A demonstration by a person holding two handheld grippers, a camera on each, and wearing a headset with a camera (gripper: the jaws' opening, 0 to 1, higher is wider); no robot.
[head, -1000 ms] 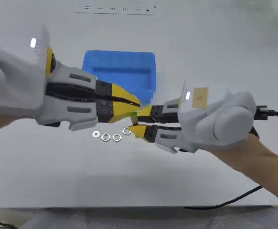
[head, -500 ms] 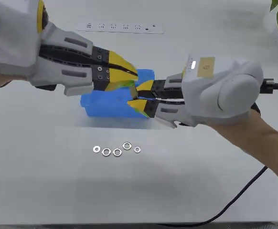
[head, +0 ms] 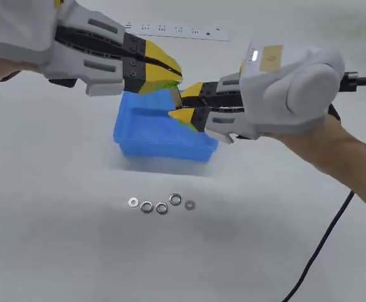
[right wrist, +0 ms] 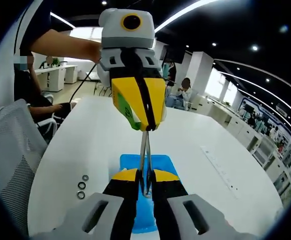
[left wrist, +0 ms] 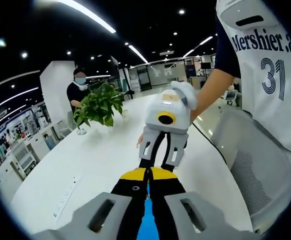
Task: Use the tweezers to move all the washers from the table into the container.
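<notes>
Presently in hand: tweezers (right wrist: 145,155), a thin steel pair spanning from one gripper to the other above the container (head: 164,148). Left gripper (head: 173,74): jaws pressed together on the tweezers' far end, seen head-on in the right gripper view. Right gripper (head: 178,106): jaws closed down on the near end, the steel running between its yellow tips. Whether the tweezers' own tips are apart or squeezed cannot be told, nor whether they carry anything. Washers (head: 161,206): five, in a short row on the table (head: 57,245), in front of the container and well apart from both grippers. Container: blue, shallow, open-topped, rectangular. The part of its floor that shows is bare blue with no washer made out, though the grippers hide the rear part. Step, as judged: settling the hold on the tweezers between the two grippers, ahead of a pick; no washer seen moved. Next move calls for: the tweezers' working tips left free and pointing down, a descent to a washer at one end of the row, and the tips closed across its rim. Handling note: the washers are thin and lie flat on a smooth top, so one is likely to slide or flip if nipped off-centre.
</notes>
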